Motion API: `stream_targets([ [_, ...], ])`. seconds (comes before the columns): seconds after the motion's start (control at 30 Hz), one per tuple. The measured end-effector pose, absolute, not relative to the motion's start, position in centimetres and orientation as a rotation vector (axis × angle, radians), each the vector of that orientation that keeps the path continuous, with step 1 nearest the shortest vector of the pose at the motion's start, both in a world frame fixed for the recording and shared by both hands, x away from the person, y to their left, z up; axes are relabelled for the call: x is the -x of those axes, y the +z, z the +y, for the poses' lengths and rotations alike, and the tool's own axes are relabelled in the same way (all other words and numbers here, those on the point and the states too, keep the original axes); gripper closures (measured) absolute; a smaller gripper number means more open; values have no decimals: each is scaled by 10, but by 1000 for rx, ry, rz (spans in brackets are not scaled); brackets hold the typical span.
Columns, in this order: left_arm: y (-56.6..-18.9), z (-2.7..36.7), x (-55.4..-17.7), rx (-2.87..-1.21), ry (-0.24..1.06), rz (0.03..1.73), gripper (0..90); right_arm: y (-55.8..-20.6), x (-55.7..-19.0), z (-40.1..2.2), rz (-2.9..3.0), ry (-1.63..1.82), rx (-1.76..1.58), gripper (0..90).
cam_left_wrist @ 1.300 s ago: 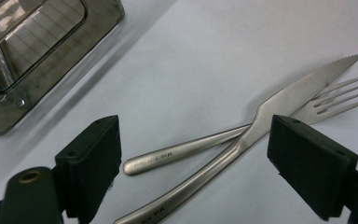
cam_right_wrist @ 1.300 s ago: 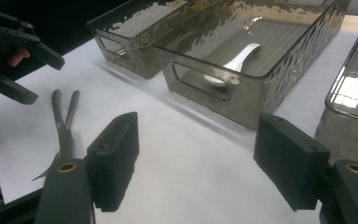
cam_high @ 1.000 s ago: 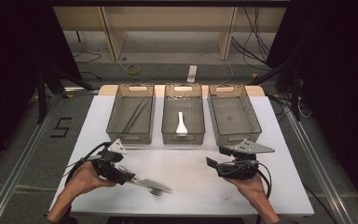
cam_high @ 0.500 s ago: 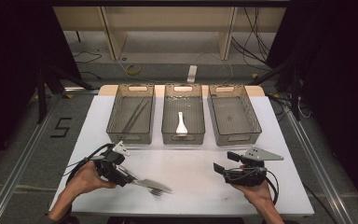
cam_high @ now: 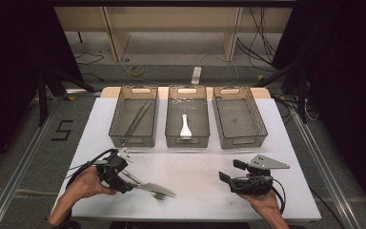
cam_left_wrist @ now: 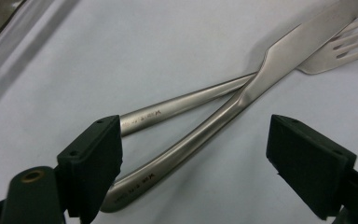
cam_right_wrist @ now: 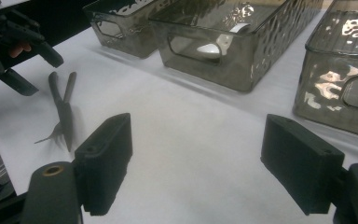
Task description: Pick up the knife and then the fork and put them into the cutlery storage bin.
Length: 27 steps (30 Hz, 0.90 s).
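Note:
A steel knife (cam_left_wrist: 279,60) and a steel fork (cam_left_wrist: 186,100) lie crossed on the white table (cam_high: 195,167), near its front left. My left gripper (cam_high: 129,185) points at them, open. In the left gripper view (cam_left_wrist: 193,128) both handle ends lie between its pads, and neither pad presses on them. My right gripper (cam_high: 229,171) rests at the front right, aimed left. Its jaws have just been opening and stand open (cam_right_wrist: 198,123) with bare table between them. The right gripper view has the crossed knife (cam_right_wrist: 65,112) and the left gripper (cam_right_wrist: 18,46) at its left.
Three smoked plastic bins stand in a row at the back. The left bin (cam_high: 133,141) holds long thin metal pieces, the middle bin (cam_high: 187,141) a white spoon (cam_high: 185,126), and the right bin (cam_high: 244,142) nothing. Black cables trail from both grippers.
My right gripper has drifted a little to the right and toward the table's near edge. The left gripper, knife and fork have stayed where they were.

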State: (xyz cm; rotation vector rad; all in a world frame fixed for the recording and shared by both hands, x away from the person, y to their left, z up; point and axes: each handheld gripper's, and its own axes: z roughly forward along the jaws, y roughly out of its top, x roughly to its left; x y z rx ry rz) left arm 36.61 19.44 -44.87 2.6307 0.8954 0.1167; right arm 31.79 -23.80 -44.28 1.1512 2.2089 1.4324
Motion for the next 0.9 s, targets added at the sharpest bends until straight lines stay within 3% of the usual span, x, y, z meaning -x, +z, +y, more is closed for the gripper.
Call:
stream_targets([
  [0.4,-455,192,-364,-2746,128,881,227,-439,-317,-236,2224,1436,-1137,258],
  [0.9,-457,188,-367,-2806,127,832,401,-437,-317,-230,2254,1441,-1107,270],
])
